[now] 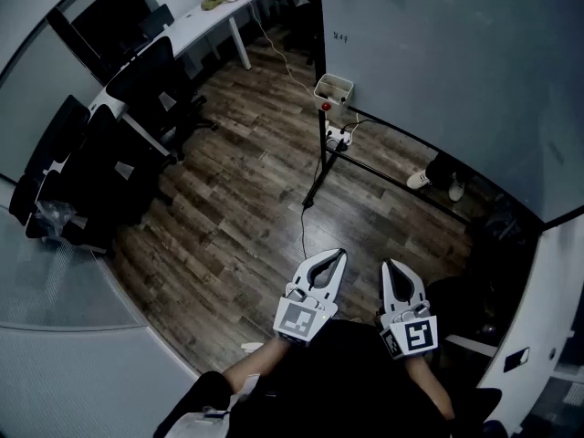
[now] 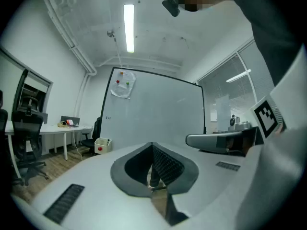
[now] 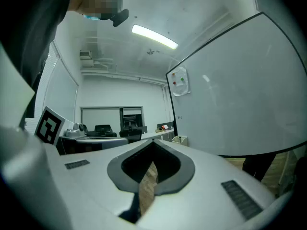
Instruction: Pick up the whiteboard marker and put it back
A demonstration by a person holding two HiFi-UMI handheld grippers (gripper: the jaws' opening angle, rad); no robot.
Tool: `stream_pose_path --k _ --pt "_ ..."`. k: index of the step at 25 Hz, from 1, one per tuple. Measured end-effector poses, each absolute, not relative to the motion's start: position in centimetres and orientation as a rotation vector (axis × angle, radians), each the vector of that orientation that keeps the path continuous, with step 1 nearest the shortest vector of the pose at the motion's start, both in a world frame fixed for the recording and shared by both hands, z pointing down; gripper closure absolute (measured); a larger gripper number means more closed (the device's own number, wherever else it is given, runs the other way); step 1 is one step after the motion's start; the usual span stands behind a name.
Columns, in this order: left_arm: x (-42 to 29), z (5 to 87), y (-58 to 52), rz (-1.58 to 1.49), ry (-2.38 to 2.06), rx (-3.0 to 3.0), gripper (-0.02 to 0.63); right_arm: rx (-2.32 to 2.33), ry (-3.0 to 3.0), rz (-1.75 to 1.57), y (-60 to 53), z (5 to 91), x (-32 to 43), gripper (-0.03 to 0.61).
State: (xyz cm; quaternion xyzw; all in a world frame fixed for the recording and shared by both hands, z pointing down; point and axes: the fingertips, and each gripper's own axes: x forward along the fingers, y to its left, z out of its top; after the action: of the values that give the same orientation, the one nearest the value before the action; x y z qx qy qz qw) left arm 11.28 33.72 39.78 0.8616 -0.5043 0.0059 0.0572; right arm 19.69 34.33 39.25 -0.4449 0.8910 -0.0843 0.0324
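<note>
Left gripper (image 1: 330,258), right gripper (image 1: 392,270): fingers closed, empty. No marker in view; whiteboard (image 1: 438,80) well ahead of fingers. Risk: closed approach knocks marker away.

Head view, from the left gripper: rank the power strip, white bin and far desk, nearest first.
1. Power strip, on the floor straight ahead of the left gripper.
2. White bin, just beyond it, beside the whiteboard.
3. Desk, at the far end of the room, ahead-left.
</note>
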Motion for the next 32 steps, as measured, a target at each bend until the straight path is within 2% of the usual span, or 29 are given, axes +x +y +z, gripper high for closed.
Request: stream_pose_path --k 14,32 --pt "10.0 39.9 34.7 0.040 -1.525 2.646 0.606 -1.351 2.771 -0.245 35.2 39.7 18.3 0.565" --pt "3.5 40.4 33.4 0.007 -1.453 2.638 0.606 -1.497 2.695 -0.272 33.2 39.6 13.0 0.565"
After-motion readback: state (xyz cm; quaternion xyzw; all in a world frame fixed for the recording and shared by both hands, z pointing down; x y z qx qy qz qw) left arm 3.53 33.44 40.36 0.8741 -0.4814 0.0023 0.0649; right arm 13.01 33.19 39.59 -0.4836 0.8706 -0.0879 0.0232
